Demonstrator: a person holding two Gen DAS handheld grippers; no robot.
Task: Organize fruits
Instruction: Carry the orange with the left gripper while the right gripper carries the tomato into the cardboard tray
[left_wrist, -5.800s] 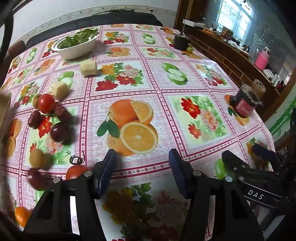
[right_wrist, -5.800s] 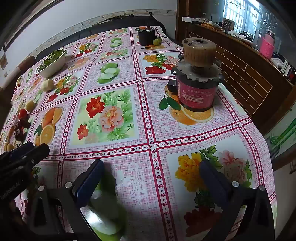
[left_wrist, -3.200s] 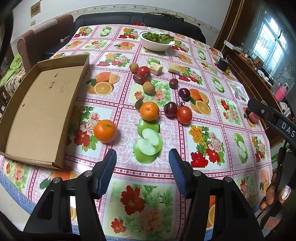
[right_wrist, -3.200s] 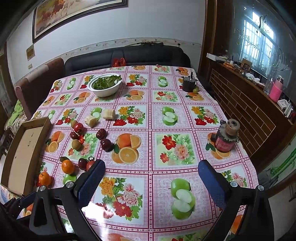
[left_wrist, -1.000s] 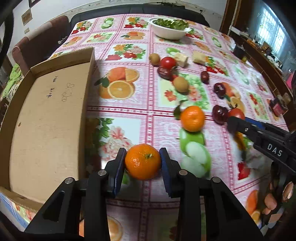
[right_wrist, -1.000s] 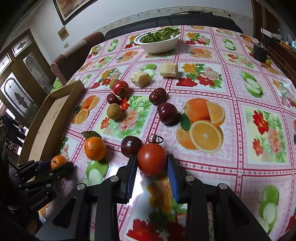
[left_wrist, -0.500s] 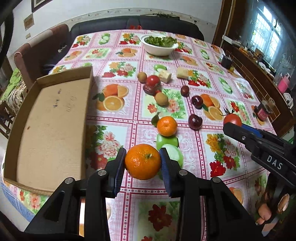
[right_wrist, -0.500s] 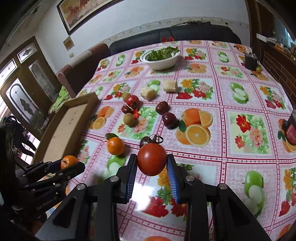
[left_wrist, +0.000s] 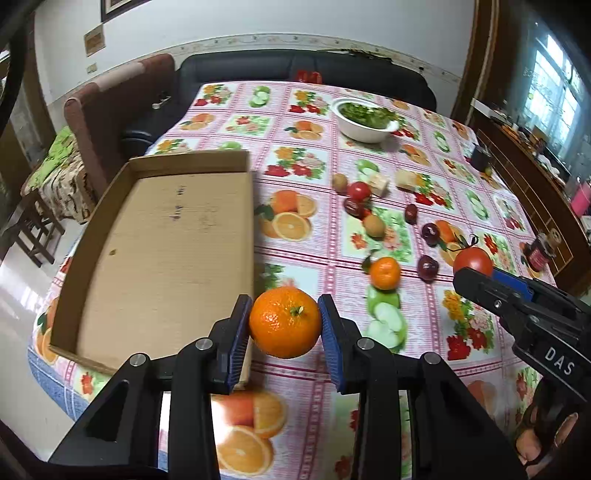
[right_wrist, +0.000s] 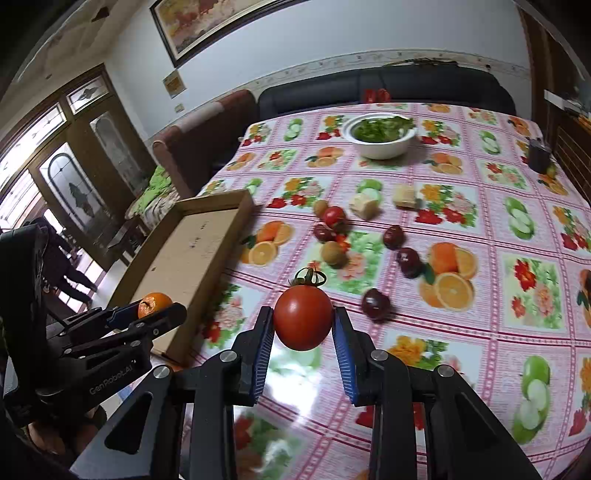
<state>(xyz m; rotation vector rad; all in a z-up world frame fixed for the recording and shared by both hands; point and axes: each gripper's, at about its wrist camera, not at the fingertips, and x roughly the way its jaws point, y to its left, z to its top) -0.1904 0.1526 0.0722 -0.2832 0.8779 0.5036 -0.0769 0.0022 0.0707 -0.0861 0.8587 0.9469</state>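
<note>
My left gripper (left_wrist: 284, 326) is shut on an orange (left_wrist: 284, 321) and holds it in the air above the near right corner of a shallow cardboard box (left_wrist: 162, 251). My right gripper (right_wrist: 303, 332) is shut on a red tomato (right_wrist: 303, 322) with a green stalk, held above the table. The right gripper with its tomato (left_wrist: 472, 260) also shows in the left wrist view, and the left gripper with its orange (right_wrist: 154, 300) in the right wrist view. Another orange (left_wrist: 385, 272), dark plums (left_wrist: 427, 266), a kiwi (left_wrist: 373, 225) and a small tomato (left_wrist: 358, 191) lie on the fruit-print tablecloth.
A white bowl of greens (left_wrist: 365, 120) stands at the far side. Two pale food blocks (left_wrist: 380, 181) lie beyond the fruit. A small jar (left_wrist: 540, 251) stands near the right edge and a dark cup (left_wrist: 480, 158) further back. A sofa and chair border the table.
Both grippers have risen and drawn back with their fruit. The left one has shifted left, so the orange now hangs by the box's corner. The tomato is higher above the table.
</note>
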